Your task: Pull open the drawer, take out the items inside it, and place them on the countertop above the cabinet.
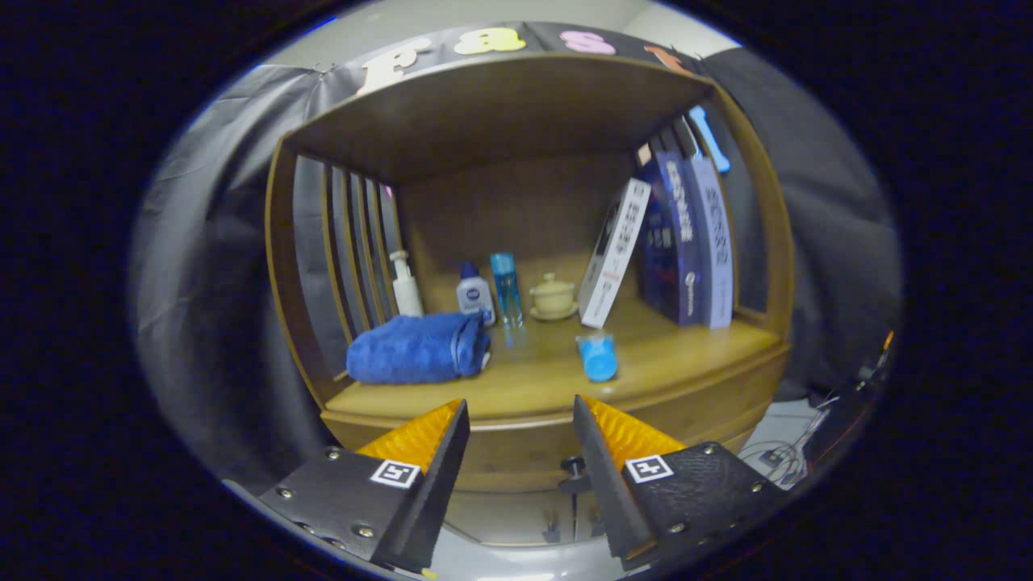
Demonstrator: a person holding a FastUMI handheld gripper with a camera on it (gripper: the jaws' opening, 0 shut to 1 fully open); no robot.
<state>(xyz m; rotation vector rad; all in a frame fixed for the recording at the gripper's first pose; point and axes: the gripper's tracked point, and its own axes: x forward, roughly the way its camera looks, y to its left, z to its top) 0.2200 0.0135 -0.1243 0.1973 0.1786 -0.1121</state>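
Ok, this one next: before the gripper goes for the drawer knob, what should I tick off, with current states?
1. Gripper open, nothing between fingers: ok.
2. Drawer knob visible between the fingers, just ahead: ok.
3. Drawer open: not ok, front looks flush.
4. Items inside drawer: cannot tell.
5. Free countertop space between blue towel and lying blue bottle: ok.

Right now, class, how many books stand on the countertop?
3, though more may hide behind: a white book leaning beside the lidded cup, then a dark blue book and a pale purple book upright.
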